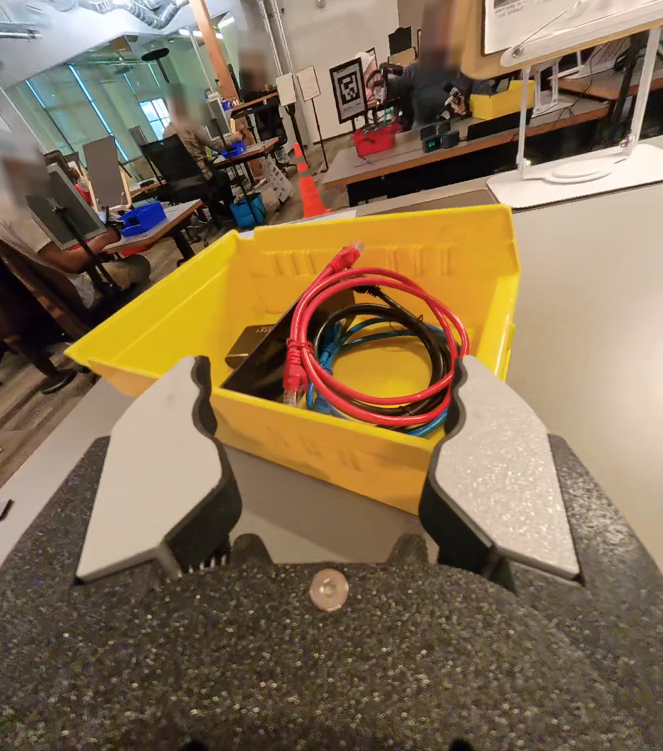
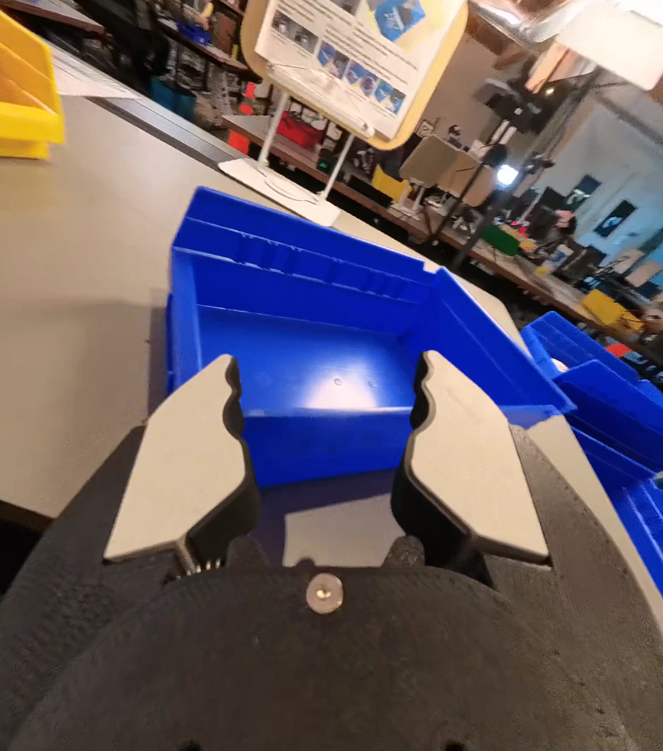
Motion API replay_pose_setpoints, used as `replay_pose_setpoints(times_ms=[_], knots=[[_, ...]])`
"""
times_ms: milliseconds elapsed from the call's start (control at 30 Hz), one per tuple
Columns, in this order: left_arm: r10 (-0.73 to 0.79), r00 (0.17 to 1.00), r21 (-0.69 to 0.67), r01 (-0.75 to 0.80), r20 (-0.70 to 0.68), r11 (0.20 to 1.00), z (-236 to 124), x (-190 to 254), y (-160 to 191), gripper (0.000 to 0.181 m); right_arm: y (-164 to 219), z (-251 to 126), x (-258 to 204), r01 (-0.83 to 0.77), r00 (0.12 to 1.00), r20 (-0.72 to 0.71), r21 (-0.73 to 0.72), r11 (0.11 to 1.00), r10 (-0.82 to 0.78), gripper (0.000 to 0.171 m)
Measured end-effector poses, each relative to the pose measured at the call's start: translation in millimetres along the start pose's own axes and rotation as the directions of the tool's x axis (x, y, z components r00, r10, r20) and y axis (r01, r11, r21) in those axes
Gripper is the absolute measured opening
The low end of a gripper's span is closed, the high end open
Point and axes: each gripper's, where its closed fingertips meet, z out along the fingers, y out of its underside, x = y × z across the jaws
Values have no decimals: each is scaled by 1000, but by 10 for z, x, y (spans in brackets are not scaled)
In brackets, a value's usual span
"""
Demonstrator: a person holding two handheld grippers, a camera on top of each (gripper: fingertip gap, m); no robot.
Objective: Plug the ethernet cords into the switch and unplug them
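Right now the left gripper (image 1: pixel 328 390) hangs spread wide and empty over the near wall of the yellow bin (image 1: pixel 183 321); inside that bin lie the black switch (image 1: pixel 265 353) and coiled red cord (image 1: pixel 382 341), blue cord (image 1: pixel 334 357) and black cord (image 1: pixel 439 357). Well away from it, the right gripper (image 2: pixel 328 386), likewise spread and empty, faces a blue bin (image 2: pixel 484 325)

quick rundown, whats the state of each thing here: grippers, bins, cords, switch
left gripper: open, empty, at the yellow bin's near wall
right gripper: open, empty, facing the blue bin
yellow bin: holds switch and cords
blue bin: empty
red cord: coiled, tied, unplugged
blue cord: coiled, under red
black cord: coiled, loose
switch: tilted, nothing visibly plugged in
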Motion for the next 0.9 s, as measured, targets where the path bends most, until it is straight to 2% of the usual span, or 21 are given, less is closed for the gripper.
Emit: replay_pose_setpoints(times_ms=[133,233,333,433,567,700,800,900], knots=[[-3,995,-43,7,97,999,-87,-455,215,99,200,-68,355,-5,997,-75,-14,1000,4,69],[-46,985,-82,60,166,995,-189,-879,353,94,441,-143,888,33,978,-203,-120,992,-57,70],[-105,983,-21,110,150,994,-360,-1010,218,89,586,-263,1290,0,958,-284,-163,987,-47,68],[-117,993,64,116,13,991,-489,-648,-104,85,451,-281,1153,-69,976,-210,-87,994,49,65],[-88,975,49,100,-203,994,-390,177,-360,83,172,-92,475,-95,995,-3,-16,995,95,66],[-72,955,-60,57,-289,997,101,775,-368,82,-19,170,-92,-131,981,146,1,991,129,69],[-90,955,-183,38,-283,982,536,996,-237,87,-85,382,-271,-120,980,157,-15,993,121,71],[-72,971,-242,15,-227,970,857,1054,-122,87,-71,591,-359,-94,985,138,-44,995,100,72]])
